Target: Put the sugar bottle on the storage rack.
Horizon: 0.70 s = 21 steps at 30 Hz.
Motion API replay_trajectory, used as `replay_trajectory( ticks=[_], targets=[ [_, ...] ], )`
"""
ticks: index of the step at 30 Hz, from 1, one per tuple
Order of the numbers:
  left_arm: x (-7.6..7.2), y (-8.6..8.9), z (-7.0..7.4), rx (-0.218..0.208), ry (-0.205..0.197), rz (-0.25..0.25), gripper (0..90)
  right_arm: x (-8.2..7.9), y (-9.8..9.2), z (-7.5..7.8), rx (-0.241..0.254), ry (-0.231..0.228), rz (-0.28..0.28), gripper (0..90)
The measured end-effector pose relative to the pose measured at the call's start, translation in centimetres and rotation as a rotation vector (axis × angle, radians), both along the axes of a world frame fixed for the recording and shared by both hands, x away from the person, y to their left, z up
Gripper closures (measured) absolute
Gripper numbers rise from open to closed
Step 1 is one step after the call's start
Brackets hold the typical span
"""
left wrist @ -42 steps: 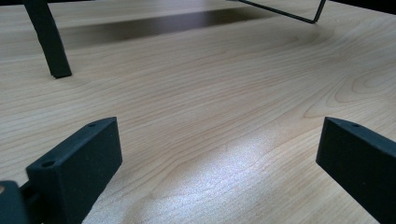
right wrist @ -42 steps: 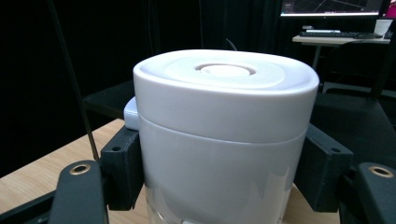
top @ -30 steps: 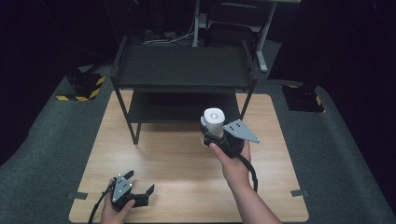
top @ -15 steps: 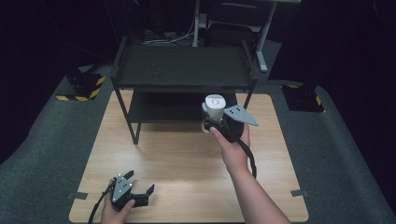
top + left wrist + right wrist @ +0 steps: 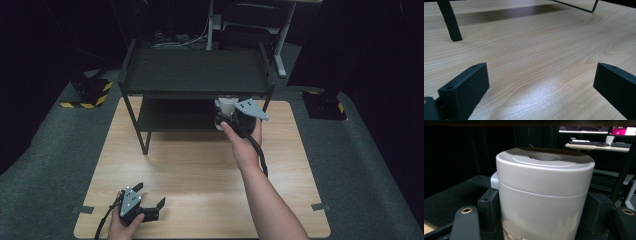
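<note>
Between the jaws of the right gripper (image 5: 226, 116) stands a white canister (image 5: 544, 192), upright, with a lidded top that has a shallow round dip at its centre. The two black jaws press against its left and right sides low on the body, so the canister is clamped and carried. In the high view the canister (image 5: 226, 105) sits at the front edge of the black two-tier shelf (image 5: 195, 72), just under the lip of the upper tier and at the level of the lower one, on the shelf's right half. The right gripper view shows the dark lower tier spreading beneath and behind the canister, with the underside of the upper tier as a dark band along the top. The person's right hand (image 5: 245, 142) holds the gripper from behind, forearm stretched across the wooden counter (image 5: 200, 170).

The left gripper (image 5: 145, 212) rests low at the near left corner of the counter, well apart from the shelf and the canister. Its jaws stand wide apart with nothing between them but bare wood grain; one shelf leg (image 5: 450, 21) stands farther off on the counter.
</note>
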<state>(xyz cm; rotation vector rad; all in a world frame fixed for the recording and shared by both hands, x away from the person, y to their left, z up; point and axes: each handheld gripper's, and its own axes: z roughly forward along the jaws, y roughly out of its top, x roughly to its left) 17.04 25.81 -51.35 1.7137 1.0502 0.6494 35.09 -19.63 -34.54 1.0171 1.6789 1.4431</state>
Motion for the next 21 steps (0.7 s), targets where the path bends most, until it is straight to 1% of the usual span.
replay_trajectory(
  ticks=[5, 10, 16, 21],
  targets=[
    [0.0, 0.0, -0.1, -0.006, -0.002, 0.001, 0.5, 1.0, 0.5, -0.8, -0.009, -0.031, -0.023, 29.6],
    [0.0, 0.0, -0.1, -0.010, 0.000, 0.001, 0.5, 1.9, 0.6, -1.6, 0.004, -0.050, -0.035, 29.6],
    [0.1, 0.0, -0.1, -0.011, 0.002, 0.000, 0.5, 2.4, 0.8, -2.0, -0.014, -0.045, -0.042, 29.6],
    [0.0, 0.0, -0.1, -0.010, -0.001, 0.001, 0.5, 2.5, 0.8, -2.2, -0.007, -0.046, -0.041, 29.3]
  ],
)
